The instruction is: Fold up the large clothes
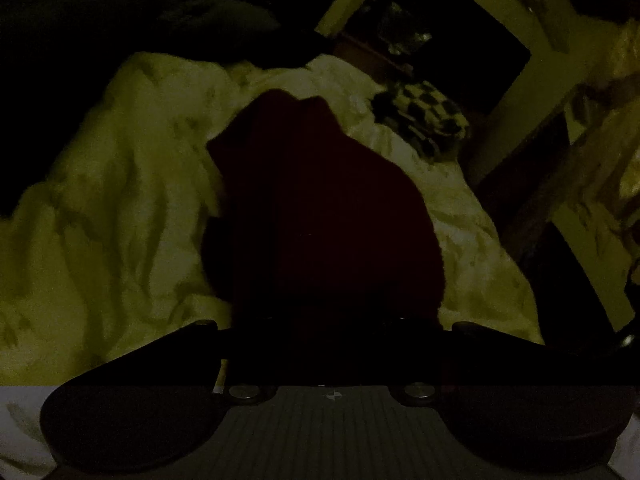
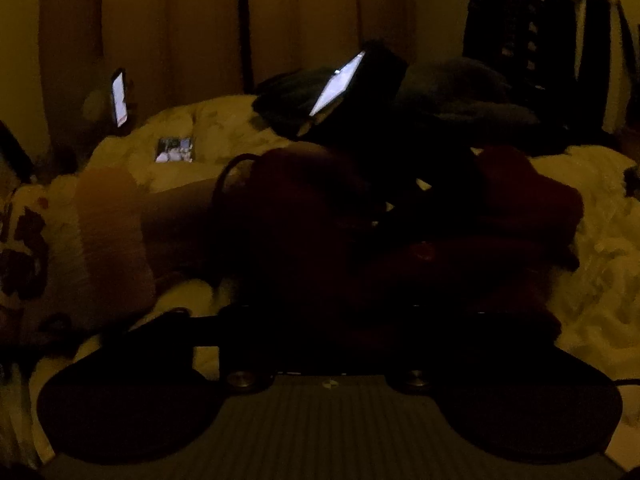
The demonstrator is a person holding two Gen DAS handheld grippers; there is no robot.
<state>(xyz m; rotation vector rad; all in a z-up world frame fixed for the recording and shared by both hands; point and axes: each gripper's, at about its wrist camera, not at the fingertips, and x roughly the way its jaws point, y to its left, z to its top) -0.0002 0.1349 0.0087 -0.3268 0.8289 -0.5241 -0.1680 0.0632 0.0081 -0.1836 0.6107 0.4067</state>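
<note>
In dim light, the dark red garment (image 1: 316,208) lies on the pale rumpled bedding (image 1: 120,200), straight before the left gripper (image 1: 328,320). Whether either gripper's jaws grip it, I cannot tell. Farther away, a checkered cloth (image 1: 424,116) lies.

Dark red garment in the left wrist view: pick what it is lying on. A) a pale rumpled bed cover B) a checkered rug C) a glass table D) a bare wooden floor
A: the dark red garment lies across the pale rumpled bed cover, whose wrinkles show on both sides of it; the checkered cloth sits apart, further back.
</note>
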